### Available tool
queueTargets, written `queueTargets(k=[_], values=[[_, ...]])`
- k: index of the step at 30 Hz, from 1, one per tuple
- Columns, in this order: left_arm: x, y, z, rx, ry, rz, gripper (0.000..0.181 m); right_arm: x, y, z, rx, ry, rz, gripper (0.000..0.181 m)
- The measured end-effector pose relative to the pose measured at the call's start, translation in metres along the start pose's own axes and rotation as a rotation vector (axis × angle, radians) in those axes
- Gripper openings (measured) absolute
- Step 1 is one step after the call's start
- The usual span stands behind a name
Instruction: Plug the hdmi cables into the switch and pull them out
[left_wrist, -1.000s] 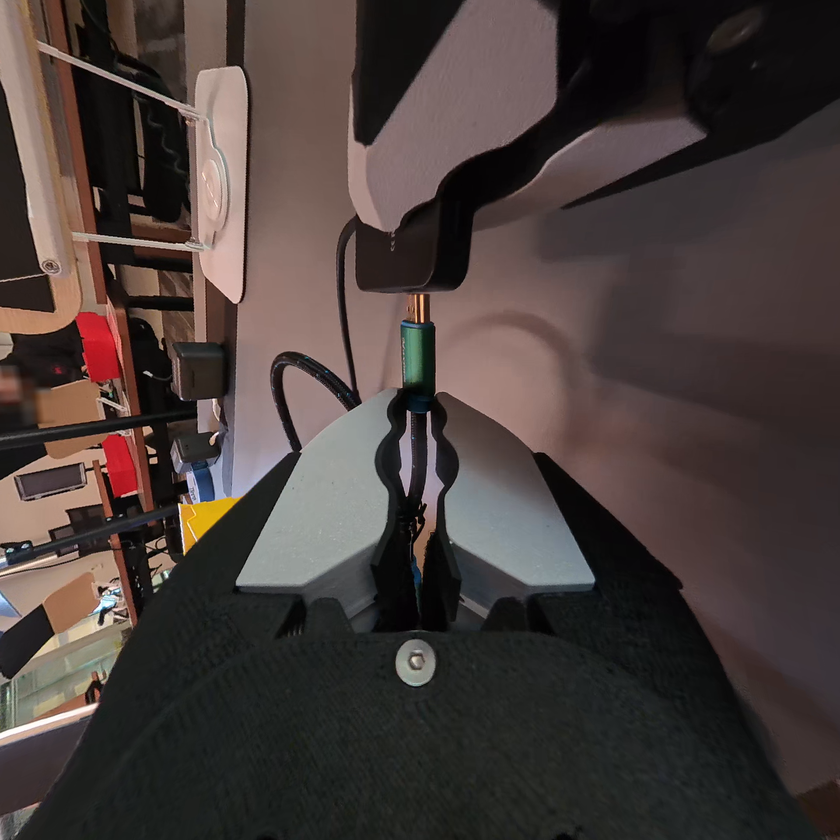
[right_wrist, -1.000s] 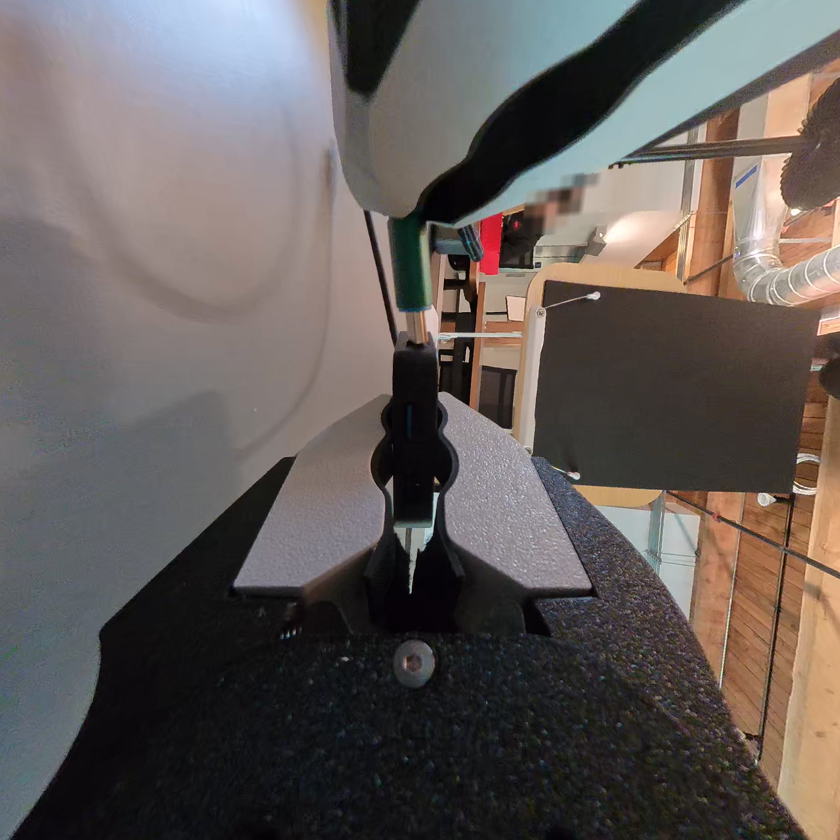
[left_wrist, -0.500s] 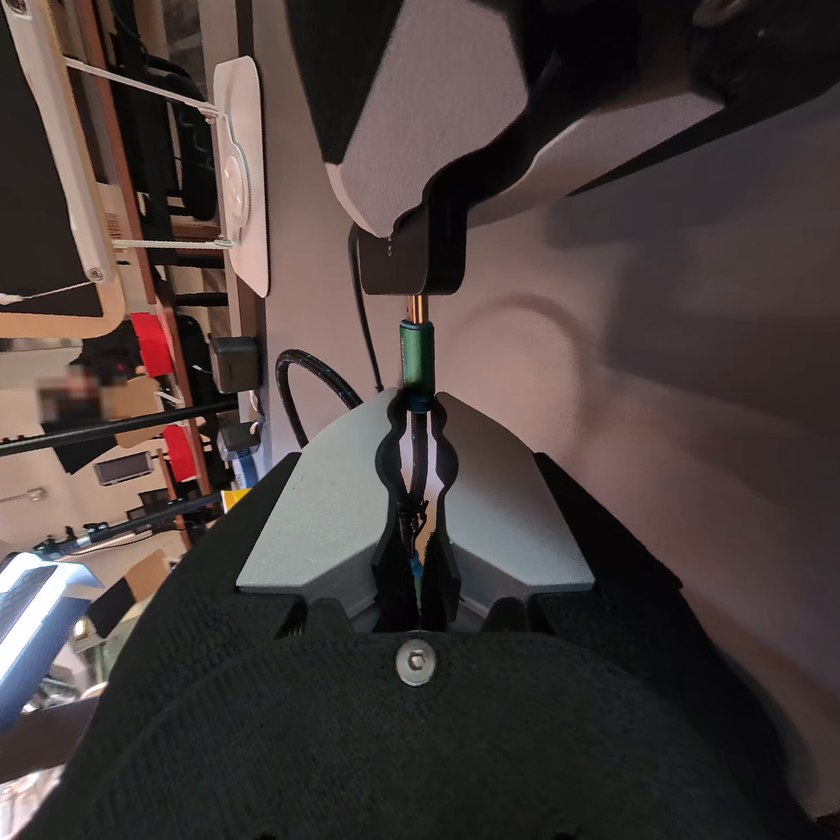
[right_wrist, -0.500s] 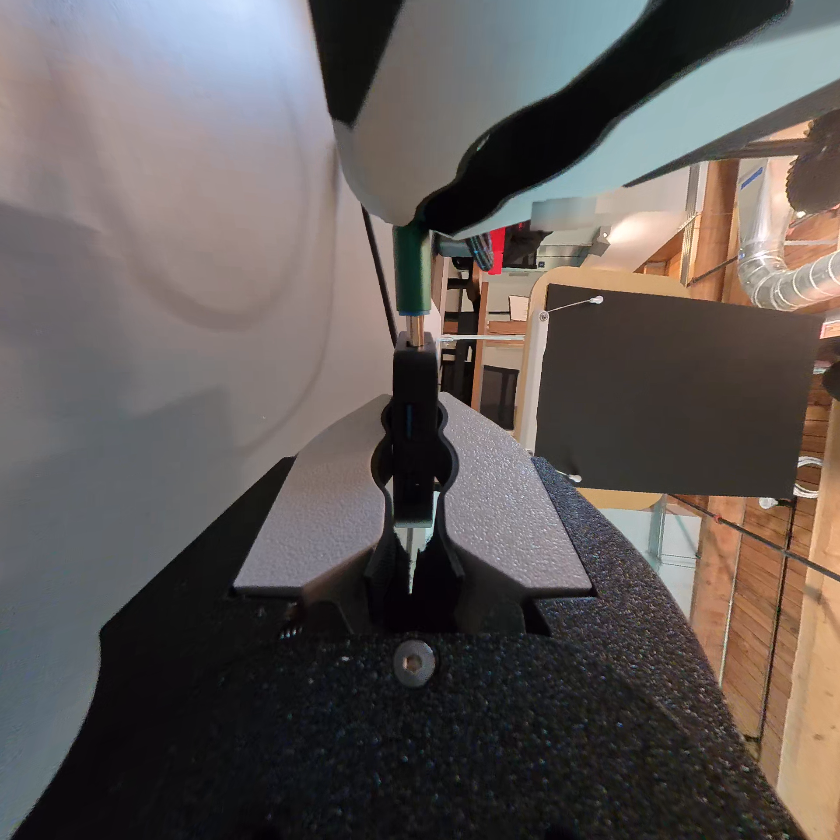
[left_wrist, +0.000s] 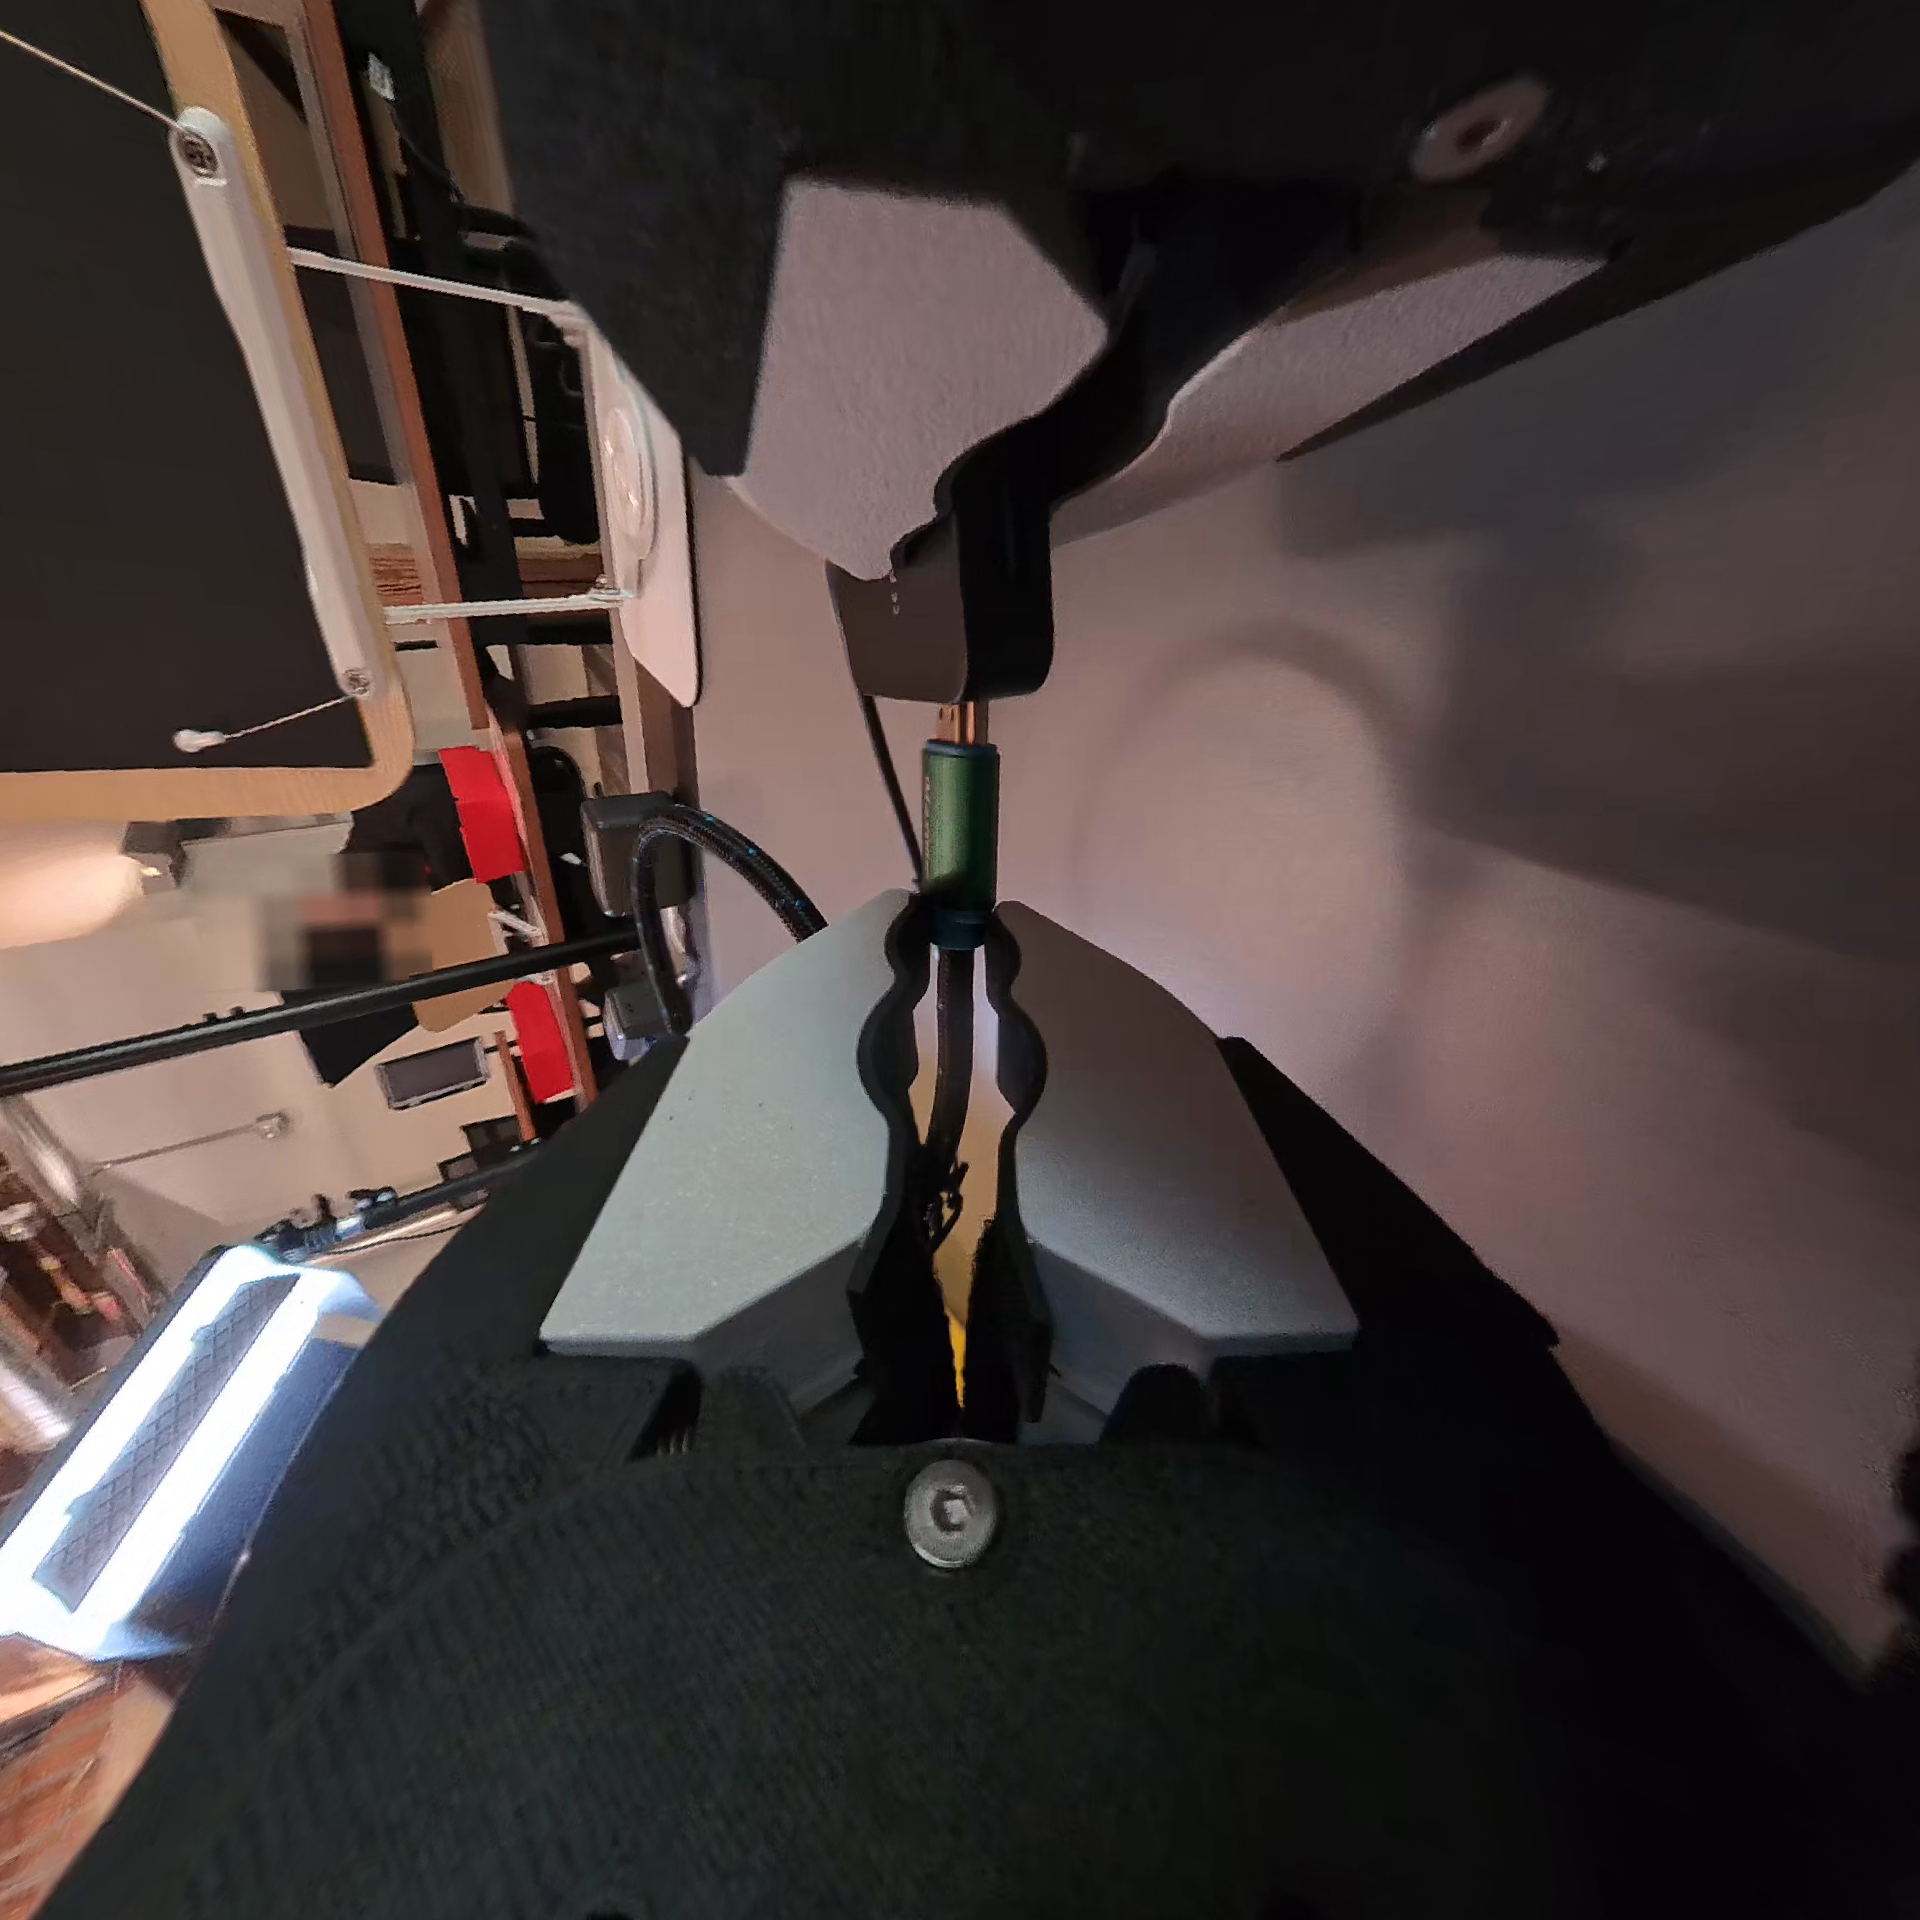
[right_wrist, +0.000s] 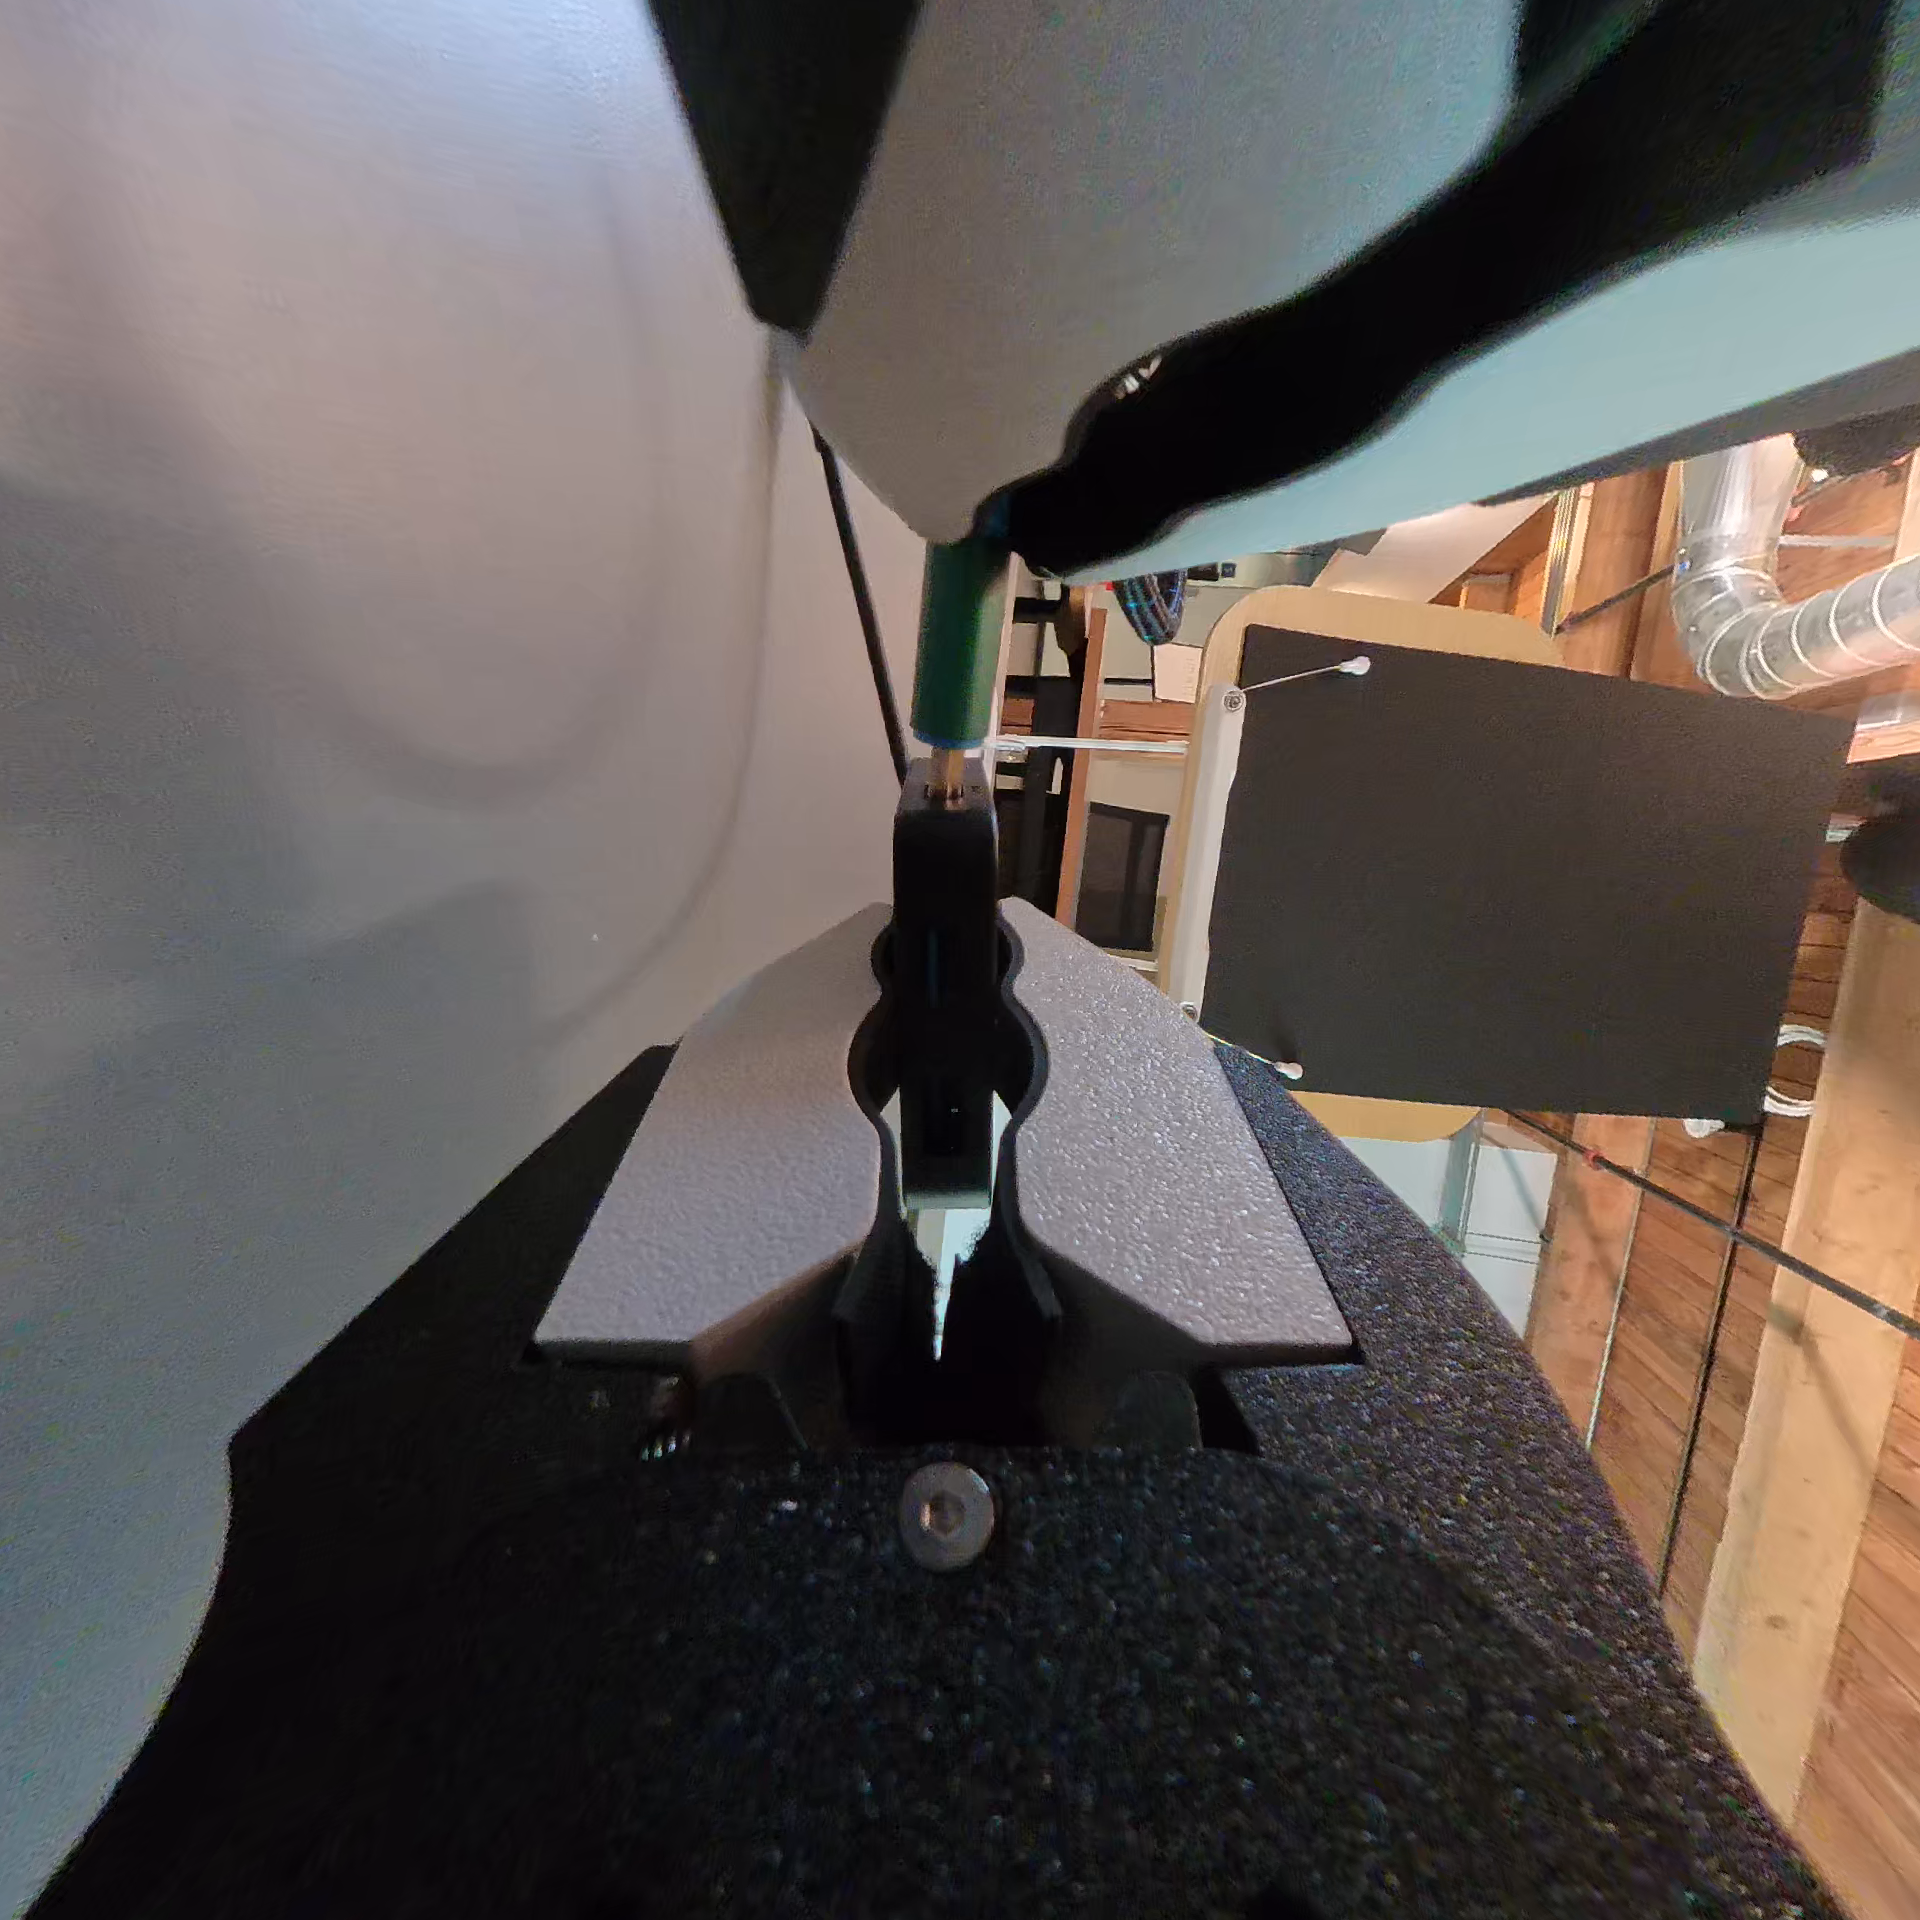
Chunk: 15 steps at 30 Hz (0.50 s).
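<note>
My left gripper (left_wrist: 956, 920) is shut on the rear end of a green HDMI plug (left_wrist: 961, 821); its braided cable (left_wrist: 951, 1049) runs back between the jaws. The plug's gold tip (left_wrist: 961, 724) sits partly inside a port of the small black switch (left_wrist: 940, 634). My right gripper (right_wrist: 943, 914) is shut on that switch (right_wrist: 943, 862) and faces the left one. In the right wrist view the green plug (right_wrist: 956, 655) meets the switch from above, with a short length of metal tip showing. Both are held above the white table (left_wrist: 1558, 831).
A loop of black braided cable (left_wrist: 727, 862) and a thin black cord (left_wrist: 888, 769) lie on the table to the left. A white pad (left_wrist: 655, 540) and a black adapter (left_wrist: 623, 842) sit at the table edge. A black board in a wooden frame (right_wrist: 1507, 883) stands beyond.
The green plug has gone a little deeper into the switch; less of its metal tip shows. Both grippers have swung together, so the background has shifted.
</note>
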<state>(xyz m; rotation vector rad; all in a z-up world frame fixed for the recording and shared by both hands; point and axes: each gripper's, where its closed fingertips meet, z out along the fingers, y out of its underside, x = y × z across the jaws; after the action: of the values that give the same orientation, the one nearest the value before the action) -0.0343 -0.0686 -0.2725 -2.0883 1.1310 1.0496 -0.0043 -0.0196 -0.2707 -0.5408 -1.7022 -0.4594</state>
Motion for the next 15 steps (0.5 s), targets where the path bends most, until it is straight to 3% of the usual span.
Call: queueTargets(k=[15], values=[[-0.007, -0.013, -0.009, 0.203, -0.006, -0.103, 0.009, 0.007, 0.005, -0.001, 0.056, 0.020, 0.101, 0.012]])
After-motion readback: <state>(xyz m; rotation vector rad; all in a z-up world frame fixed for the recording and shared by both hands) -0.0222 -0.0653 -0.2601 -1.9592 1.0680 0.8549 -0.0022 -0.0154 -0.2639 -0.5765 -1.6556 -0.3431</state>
